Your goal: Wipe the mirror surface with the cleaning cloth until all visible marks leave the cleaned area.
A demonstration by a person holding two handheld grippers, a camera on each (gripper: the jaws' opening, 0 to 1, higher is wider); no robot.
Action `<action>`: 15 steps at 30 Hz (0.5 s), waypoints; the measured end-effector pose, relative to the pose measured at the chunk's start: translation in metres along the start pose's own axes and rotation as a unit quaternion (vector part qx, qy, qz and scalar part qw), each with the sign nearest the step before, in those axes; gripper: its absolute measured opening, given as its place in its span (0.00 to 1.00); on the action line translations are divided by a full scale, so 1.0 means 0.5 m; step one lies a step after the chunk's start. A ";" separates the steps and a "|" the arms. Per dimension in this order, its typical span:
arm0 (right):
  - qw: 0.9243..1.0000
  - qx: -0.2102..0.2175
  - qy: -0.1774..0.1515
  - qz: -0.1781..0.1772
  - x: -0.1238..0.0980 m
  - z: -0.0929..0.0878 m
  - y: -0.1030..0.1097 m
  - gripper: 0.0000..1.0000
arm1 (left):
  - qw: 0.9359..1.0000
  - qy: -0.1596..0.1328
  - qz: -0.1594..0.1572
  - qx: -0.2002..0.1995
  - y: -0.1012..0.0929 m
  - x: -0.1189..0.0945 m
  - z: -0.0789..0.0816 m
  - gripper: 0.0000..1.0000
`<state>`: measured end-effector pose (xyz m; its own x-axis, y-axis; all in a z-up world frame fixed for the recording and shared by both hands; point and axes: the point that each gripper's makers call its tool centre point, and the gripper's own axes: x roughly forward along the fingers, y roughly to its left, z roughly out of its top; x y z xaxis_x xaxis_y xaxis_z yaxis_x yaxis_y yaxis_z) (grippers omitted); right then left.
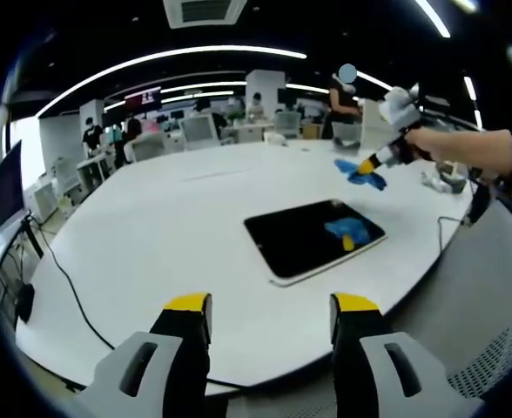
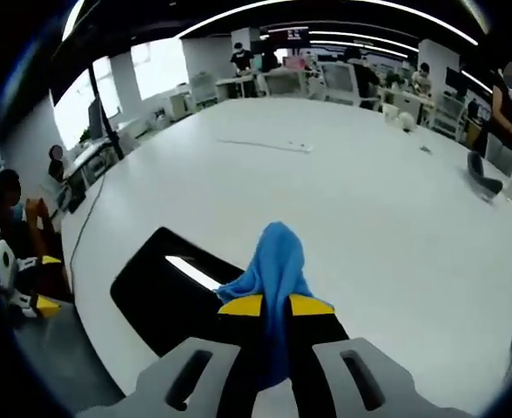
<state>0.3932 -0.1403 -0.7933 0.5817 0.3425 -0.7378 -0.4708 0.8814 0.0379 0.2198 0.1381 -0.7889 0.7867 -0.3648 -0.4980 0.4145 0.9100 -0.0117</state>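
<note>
Mirror [image 1: 315,238] lies flat near the table's [image 1: 178,218] edge, a dark slab reflecting ceiling light, and in the left gripper view I can see a blue and yellow reflection on its glass, which I read as the cloth and tongs hanging above it. My right gripper [image 2: 274,306] is clenched on the cleaning cloth [image 2: 272,261], jaws pinched together with the blue fabric bunched up between them and spilling forward, so there is a loose pad to press down. From the left gripper view that same right gripper is up in the air beyond the mirror, cloth dangling, not touching glass. My left gripper [image 1: 271,306] hangs back off the table edge, jaws released and apart, holding nothing; I judge it is parked there to keep everything in sight. Wiping has not begun yet, I'd say. Marks on the glass are too small for me to make out.
</note>
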 end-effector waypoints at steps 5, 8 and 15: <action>1.000 -0.013 0.024 0.006 0.030 -0.018 0.023 0.04 | 1.000 -0.001 -0.003 -0.004 -0.002 0.000 0.000 0.54; 0.999 -0.011 0.034 0.008 0.050 -0.029 0.034 0.04 | 1.000 0.011 -0.004 -0.005 -0.003 -0.001 -0.008 0.54; 0.998 -0.007 0.054 0.013 0.087 -0.043 0.053 0.04 | 1.000 0.021 -0.002 -0.007 -0.003 0.000 -0.014 0.56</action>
<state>0.3915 -0.1090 -0.8388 0.4954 0.3271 -0.8048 -0.4937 0.8682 0.0489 0.2161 0.1384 -0.7948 0.7650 -0.3603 -0.5338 0.4111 0.9112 -0.0257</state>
